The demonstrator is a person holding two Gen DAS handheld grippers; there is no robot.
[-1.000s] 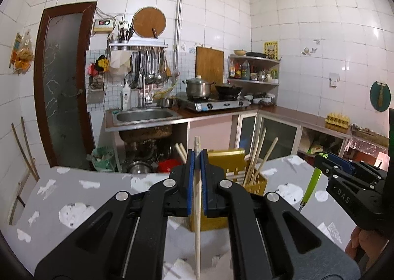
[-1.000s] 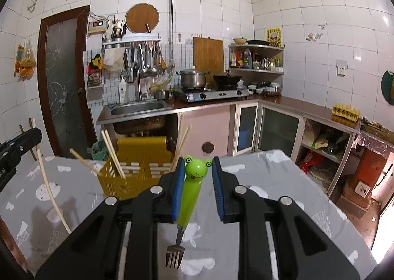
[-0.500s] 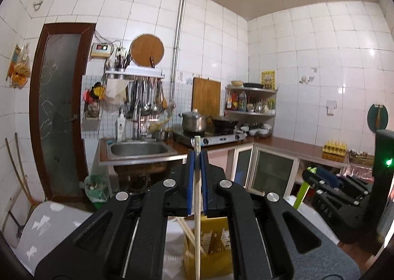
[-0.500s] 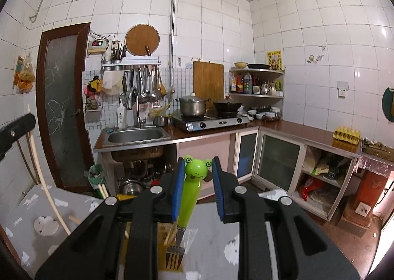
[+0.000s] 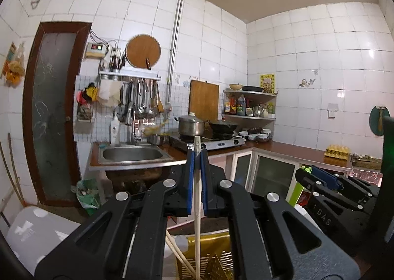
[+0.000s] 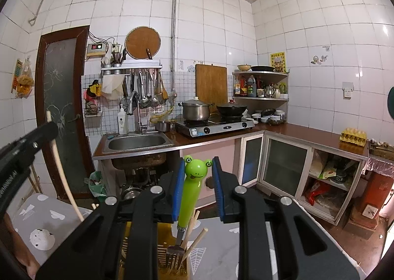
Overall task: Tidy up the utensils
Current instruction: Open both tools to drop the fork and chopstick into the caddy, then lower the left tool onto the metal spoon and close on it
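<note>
My left gripper (image 5: 196,156) is shut on a pale wooden chopstick (image 5: 197,208) held upright, its lower end over the yellow slotted utensil basket (image 5: 216,260). My right gripper (image 6: 197,165) is shut on a green frog-handled fork (image 6: 190,193), tines down just above the basket (image 6: 165,259), which holds several chopsticks (image 6: 194,243). The right gripper also shows in the left wrist view (image 5: 320,181). The left gripper (image 6: 27,147) with its chopstick (image 6: 61,166) shows at the left of the right wrist view.
The basket stands on a table with a grey patterned cloth (image 6: 41,221). Beyond it are a sink (image 6: 136,143), a gas stove with pots (image 6: 214,124), low cabinets (image 6: 285,164) and a dark door (image 6: 61,107).
Both grippers have risen and come closer over the basket, so it has slid to the bottom edge of each view. Both still hold their utensils.
</note>
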